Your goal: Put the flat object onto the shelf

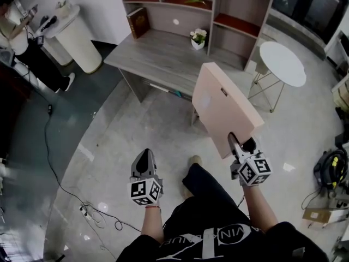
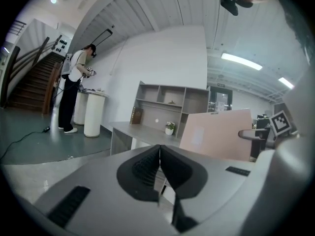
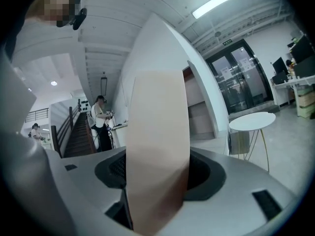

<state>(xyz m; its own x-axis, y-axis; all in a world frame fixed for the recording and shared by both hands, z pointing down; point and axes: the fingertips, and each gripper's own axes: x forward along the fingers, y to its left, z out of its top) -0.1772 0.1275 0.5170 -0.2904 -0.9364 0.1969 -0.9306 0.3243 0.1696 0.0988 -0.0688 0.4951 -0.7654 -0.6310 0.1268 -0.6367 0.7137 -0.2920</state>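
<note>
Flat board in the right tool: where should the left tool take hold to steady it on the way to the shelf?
Probably the board's bare left edge, coming in from the person's left. The right tool clamps the near edge, and the panel is thin and tilted up, so the jaws could straddle its thickness there. The left tool is shut and would need opening first.

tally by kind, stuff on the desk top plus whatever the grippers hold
book: 1
potted plant: 1
board, in right gripper: 1
total: 3
</note>
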